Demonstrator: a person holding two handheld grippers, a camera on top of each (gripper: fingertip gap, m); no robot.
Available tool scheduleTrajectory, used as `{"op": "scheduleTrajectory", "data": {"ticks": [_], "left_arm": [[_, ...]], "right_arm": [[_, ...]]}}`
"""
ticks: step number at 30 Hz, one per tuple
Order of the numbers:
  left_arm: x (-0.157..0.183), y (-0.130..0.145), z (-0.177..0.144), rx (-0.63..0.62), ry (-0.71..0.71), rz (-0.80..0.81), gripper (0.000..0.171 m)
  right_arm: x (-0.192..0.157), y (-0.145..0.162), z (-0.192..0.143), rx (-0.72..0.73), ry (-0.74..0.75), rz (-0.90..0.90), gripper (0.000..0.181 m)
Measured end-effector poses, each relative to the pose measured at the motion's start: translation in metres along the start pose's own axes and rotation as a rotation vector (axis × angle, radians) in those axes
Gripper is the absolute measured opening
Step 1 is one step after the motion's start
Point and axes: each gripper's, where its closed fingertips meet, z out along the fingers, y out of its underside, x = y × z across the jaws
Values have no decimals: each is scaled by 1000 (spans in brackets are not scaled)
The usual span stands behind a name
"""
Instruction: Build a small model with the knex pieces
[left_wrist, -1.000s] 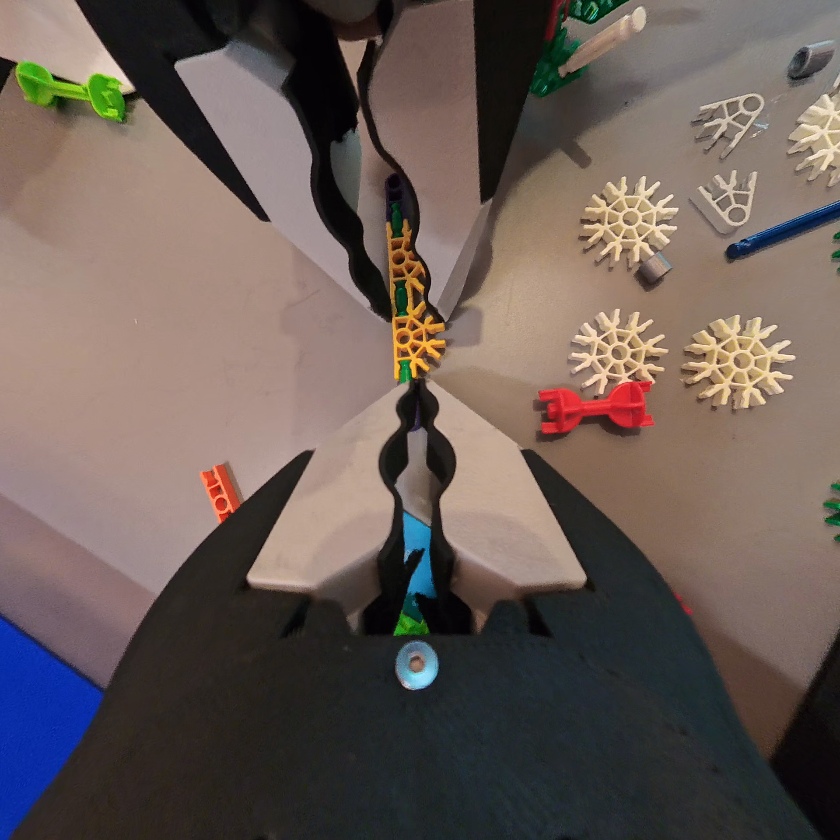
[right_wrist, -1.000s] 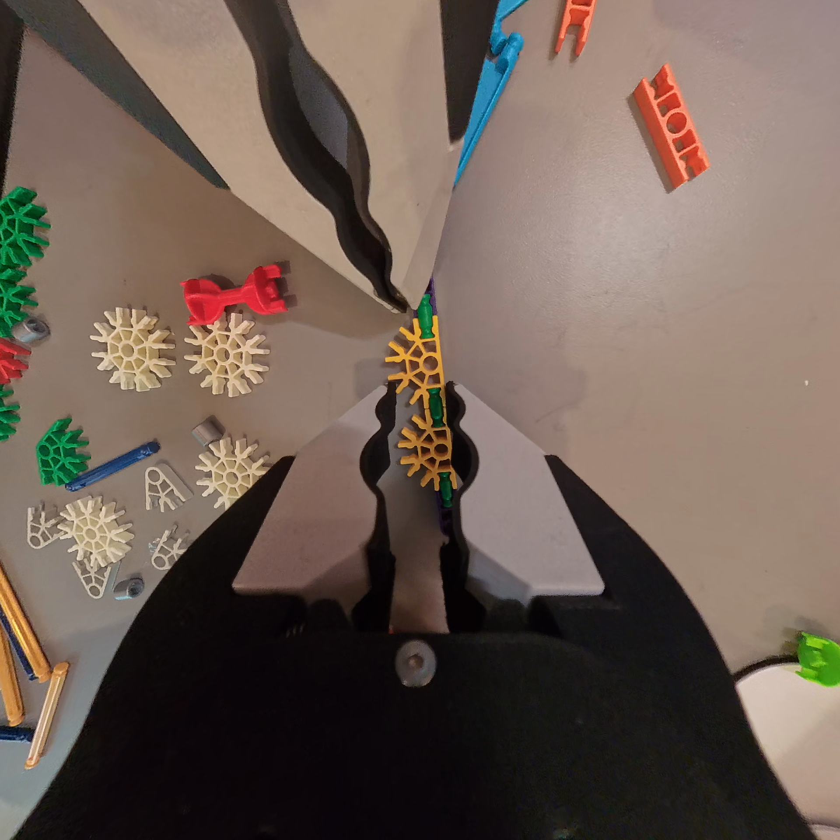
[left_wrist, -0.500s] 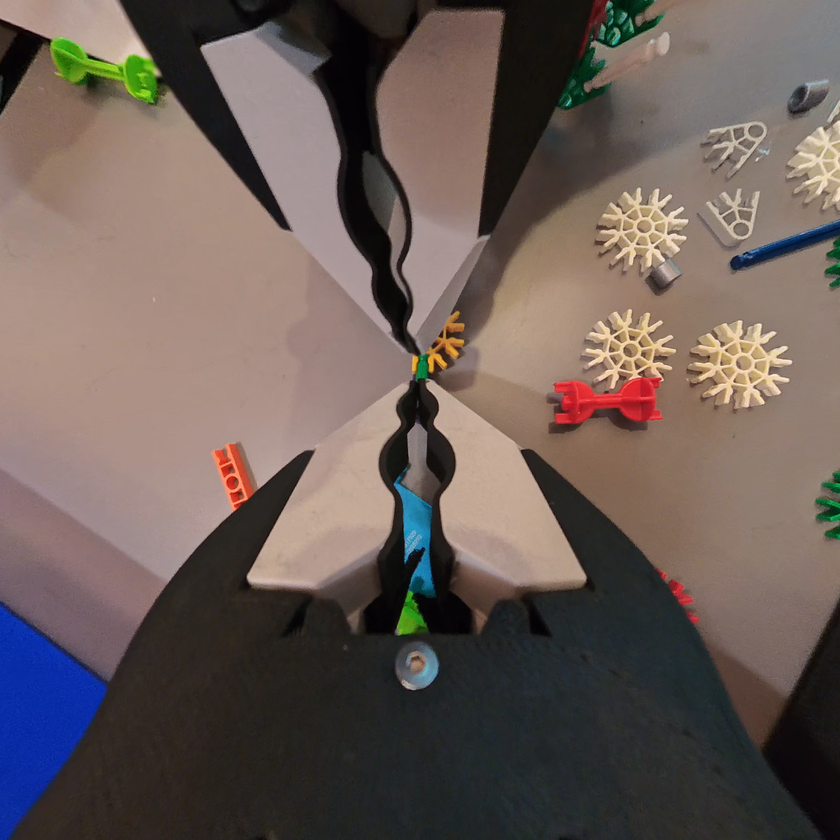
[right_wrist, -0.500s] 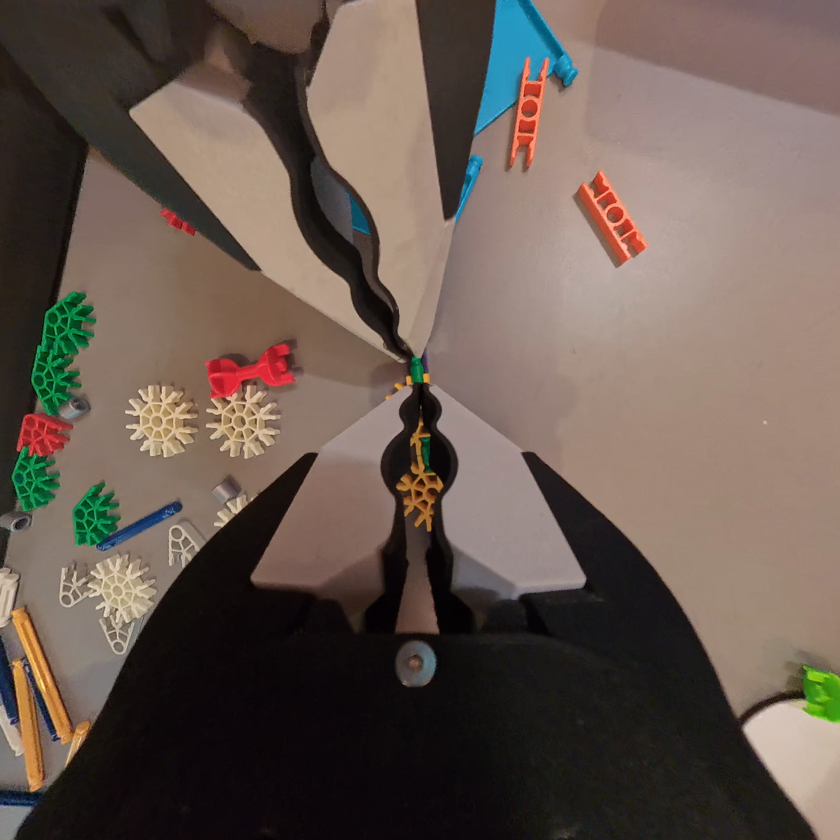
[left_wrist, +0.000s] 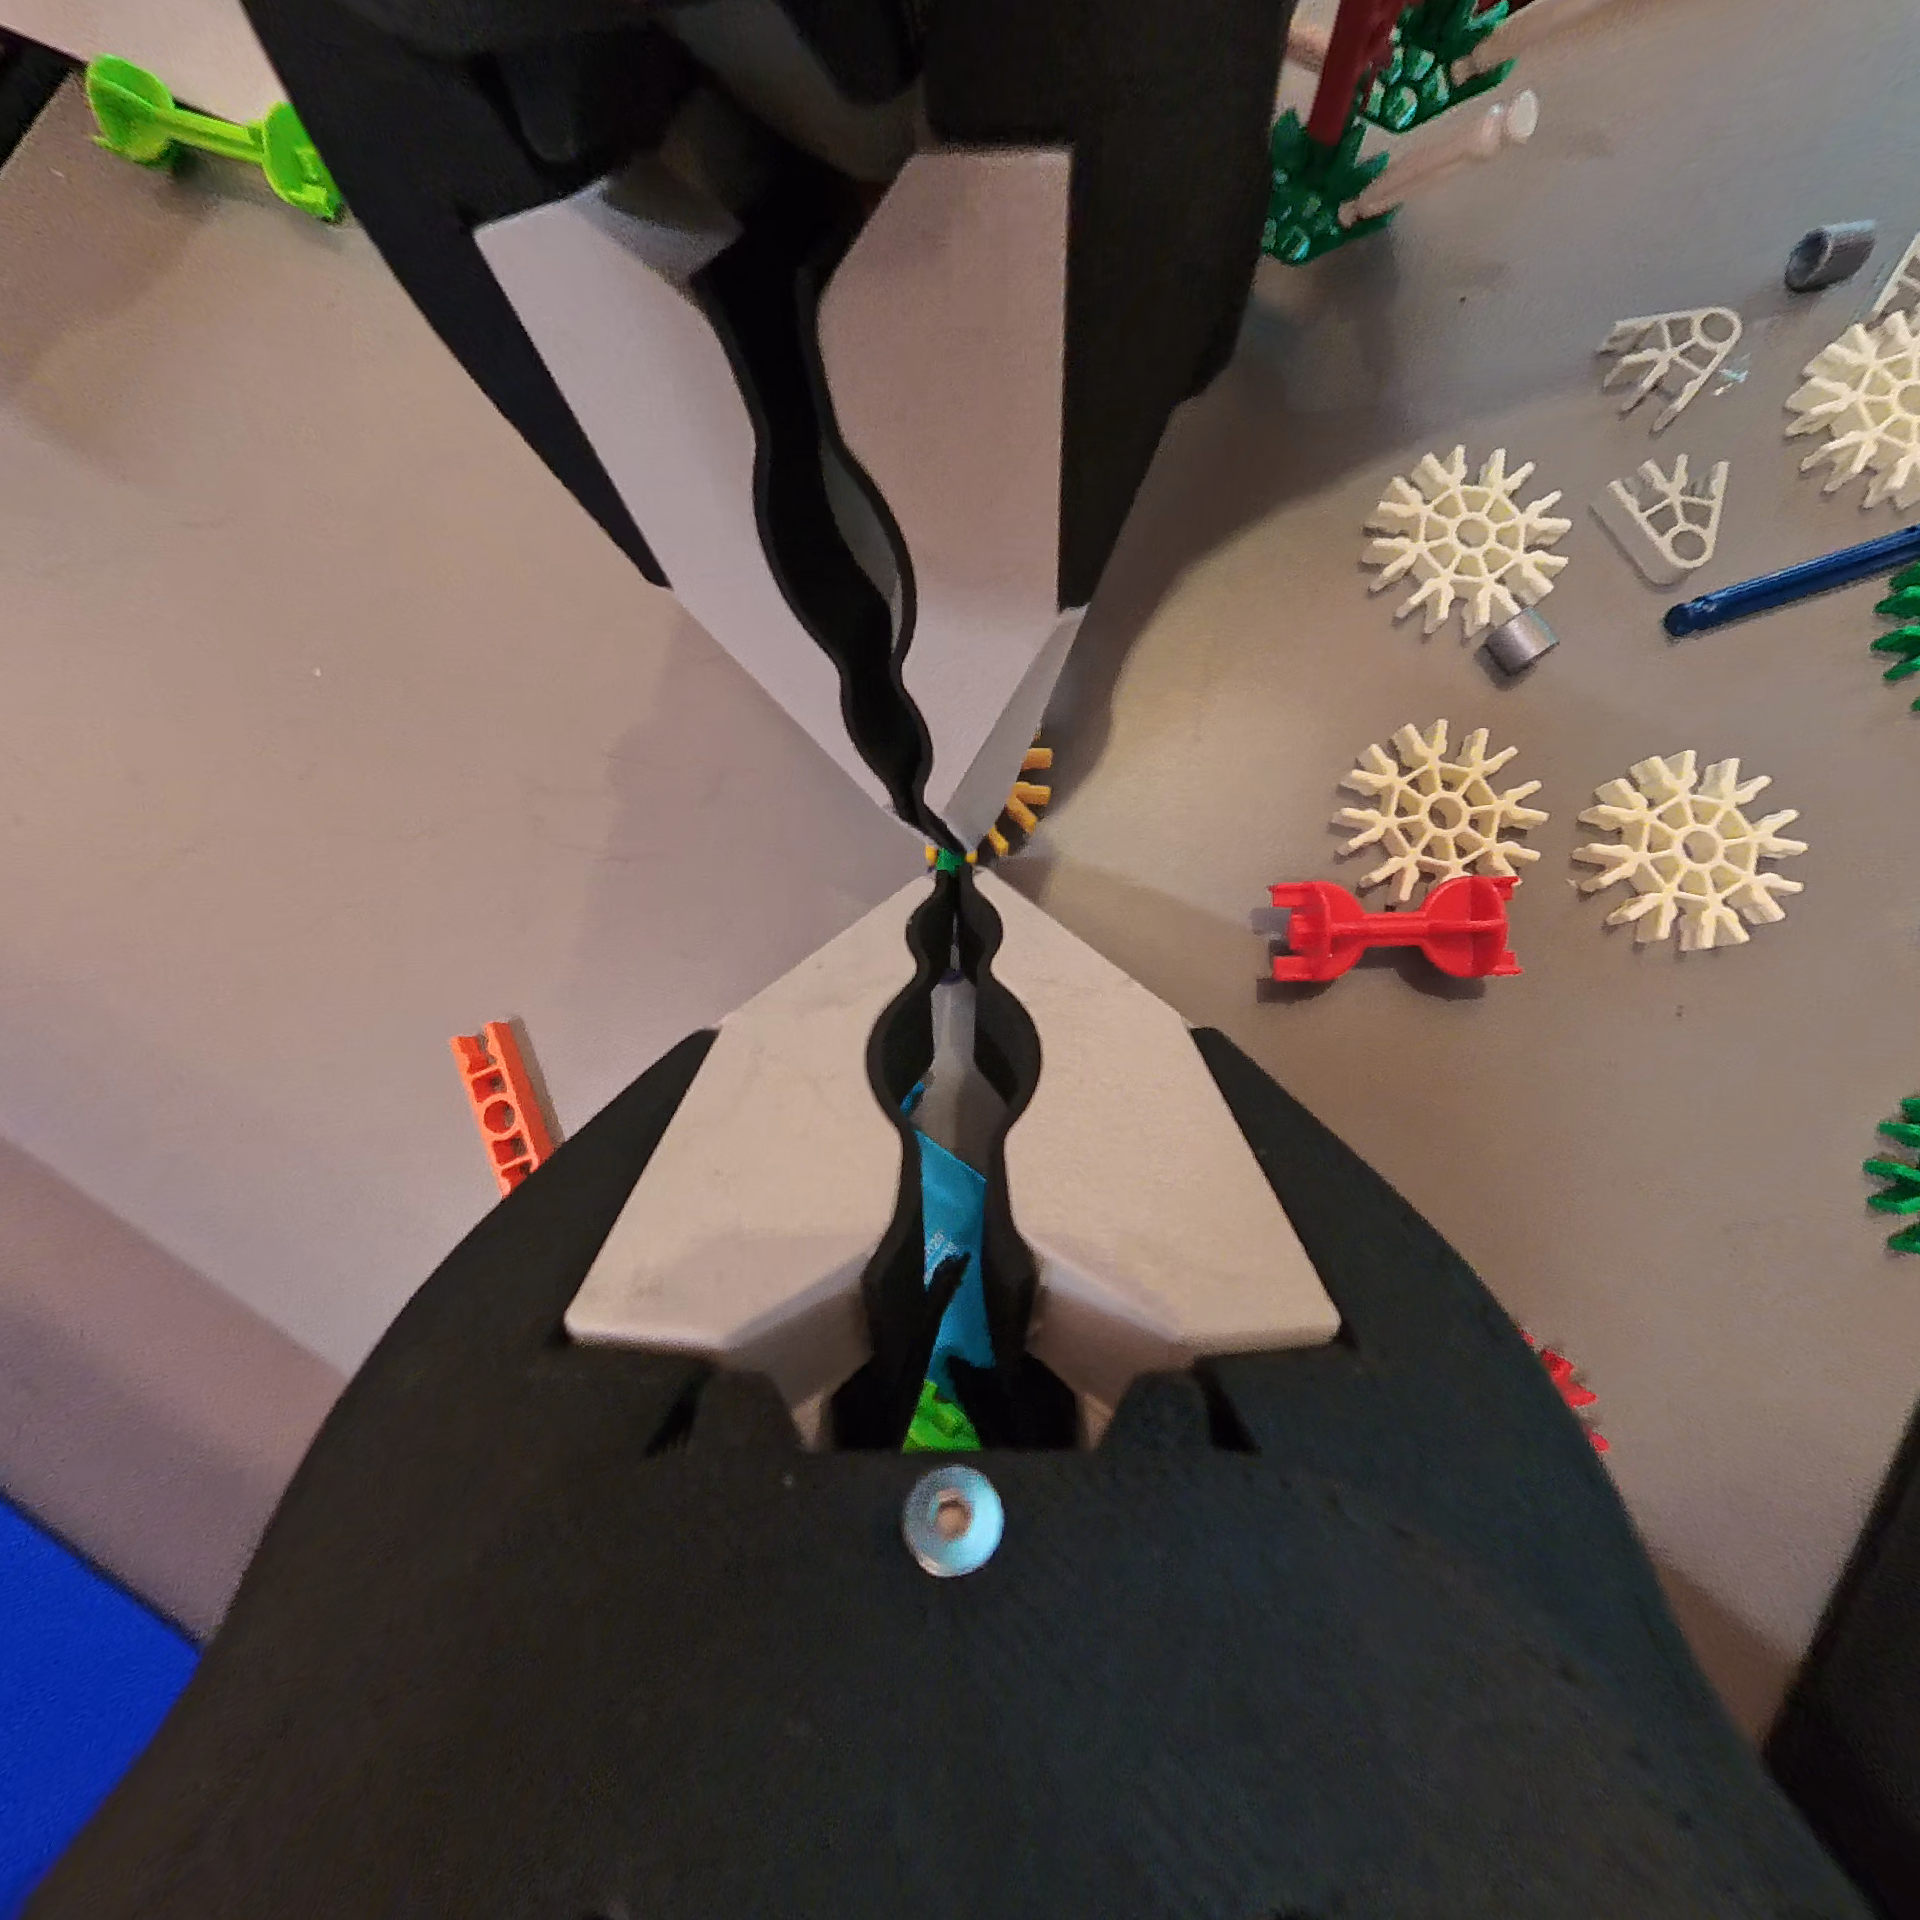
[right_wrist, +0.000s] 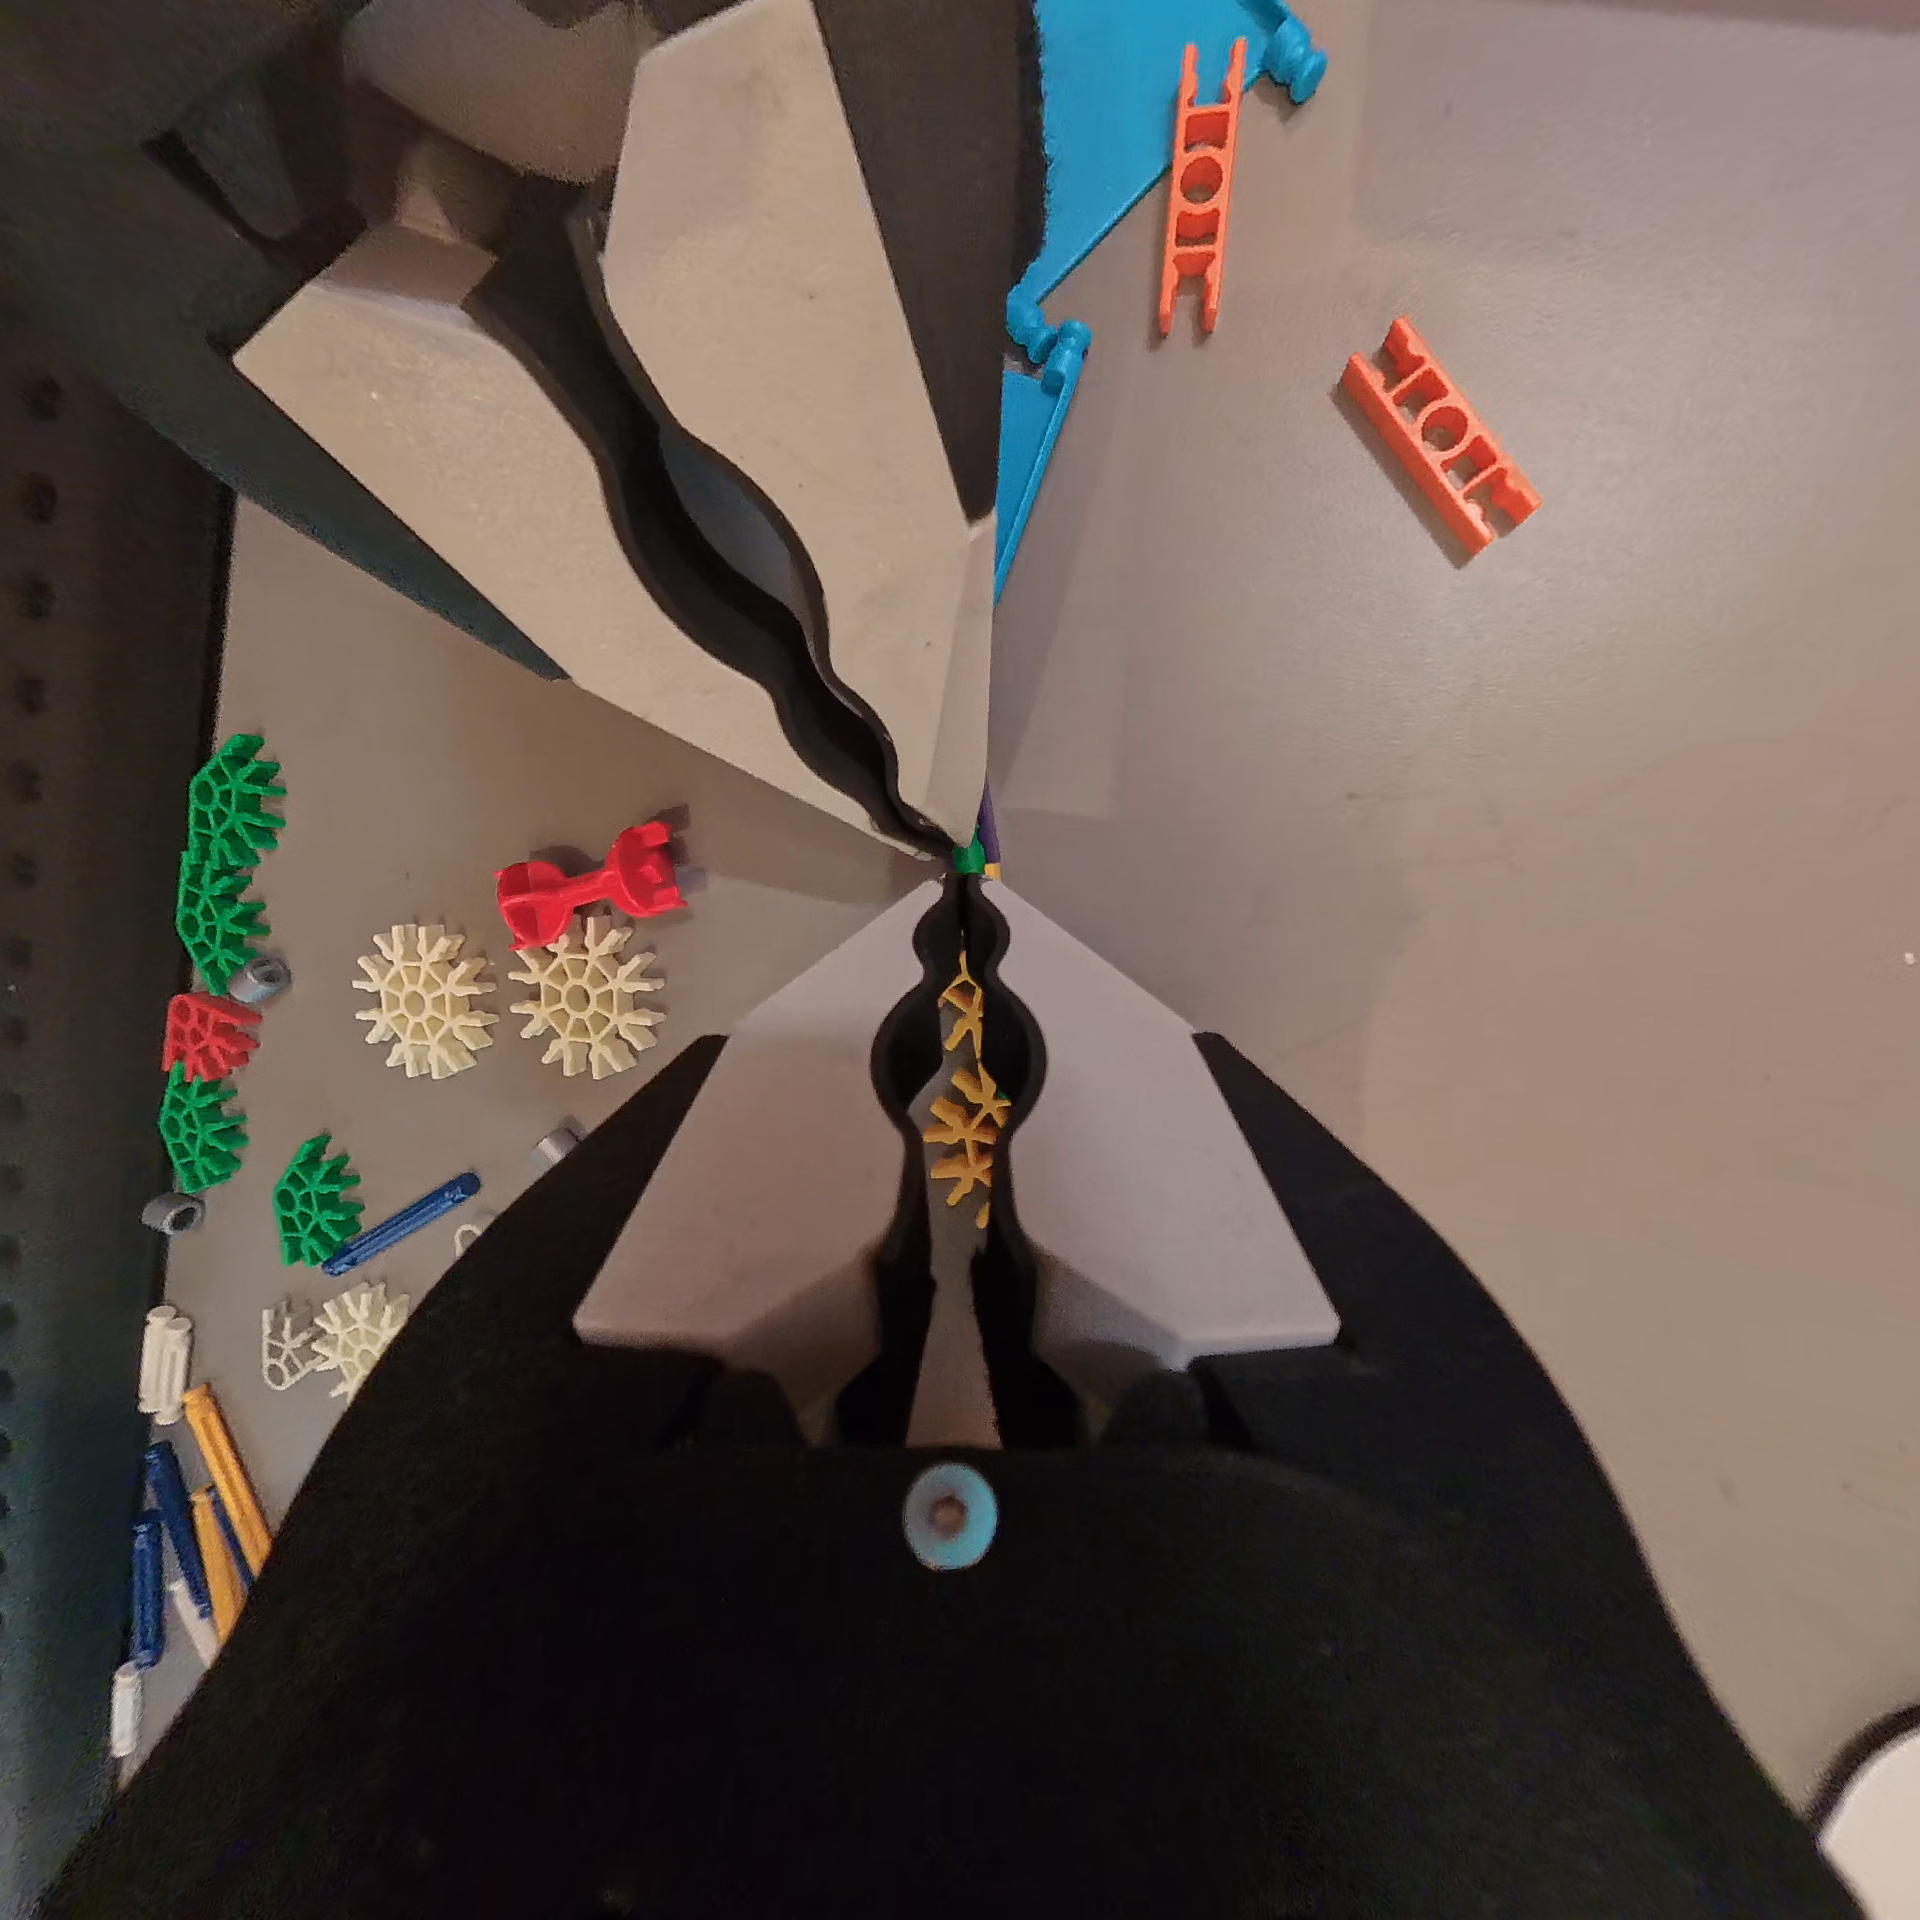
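To the right of your left jaws lay a red connector (left_wrist: 1392, 928) just beside three cream snowflake wheels (left_wrist: 1688, 849). Beyond your right jaws, two orange ladder-like pieces (right_wrist: 1439, 449) sat apart on the grey table (right_wrist: 1558, 935).

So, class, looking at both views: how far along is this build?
Done: yellow spoked pieces and short green rods are already joined into a chain. In hand: the right gripper and left gripper are both shut on it, tip to tip. Left: white wheels, a red piece and orange pieces lie loose on the table.
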Motion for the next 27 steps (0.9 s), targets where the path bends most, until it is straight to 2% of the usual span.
{"op": "scheduleTrajectory", "data": {"ticks": [6,10,14,20,24,25,27], "left_arm": [[-1,2,4,-6,19,-4,0],[-1,3,5,-33,-5,74,0],[-1,3,6,-15,-25,65,0],[-1,3,5,4,-24,42,0],[-5,-4,-12,72,13,-82,0],[-4,-3,-14,63,33,-110,12],[-8,5,-17,37,-7,-91,19]], "right_arm": [[0,0,0,-6,-41,69,0],[1,1,2,-50,-35,84,0],[2,2,2,-68,-77,158,0],[2,2,2,-169,-28,153,0],[0,2,-1,-131,4,171,0],[-2,3,-2,-123,2,182,0],[0,2,-7,-63,38,174,0]]}}
